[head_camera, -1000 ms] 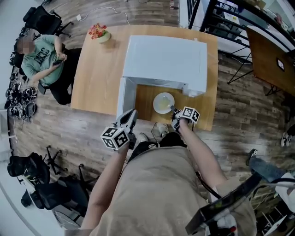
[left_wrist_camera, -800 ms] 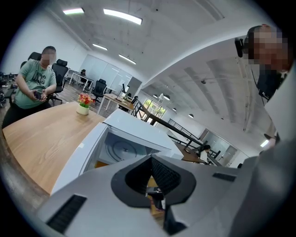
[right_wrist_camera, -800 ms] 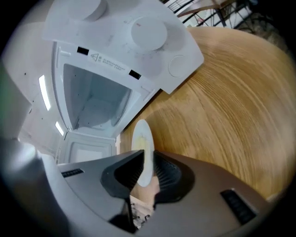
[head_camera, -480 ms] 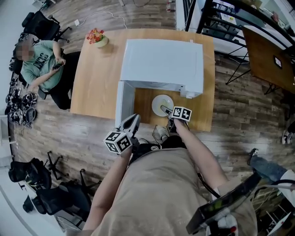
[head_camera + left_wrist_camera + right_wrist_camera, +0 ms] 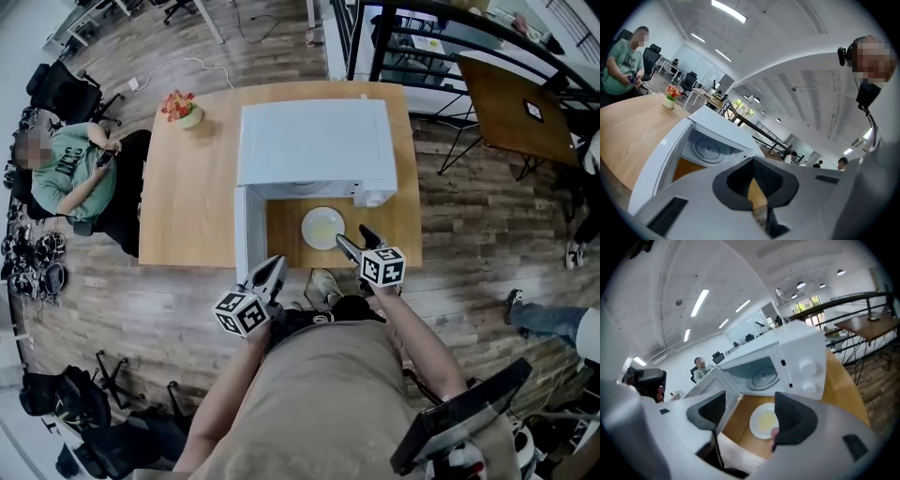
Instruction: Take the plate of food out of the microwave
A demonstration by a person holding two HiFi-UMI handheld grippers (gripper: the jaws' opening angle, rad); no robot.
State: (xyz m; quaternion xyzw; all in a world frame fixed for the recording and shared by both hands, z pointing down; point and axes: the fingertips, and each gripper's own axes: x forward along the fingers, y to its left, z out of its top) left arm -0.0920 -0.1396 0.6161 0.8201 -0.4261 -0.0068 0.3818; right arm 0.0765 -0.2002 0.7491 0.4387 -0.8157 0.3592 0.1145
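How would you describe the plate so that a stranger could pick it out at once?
Find the wooden table with the white microwave on it, door open. On the tabletop just in front of the opening lies the plate. It is the only round white dish, with pale yellow food on it.

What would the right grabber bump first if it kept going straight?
Probably the plate of food, just ahead of the right gripper, whose open, empty jaws have just been closing slightly. Depth is unclear; it might pass above into the microwave.
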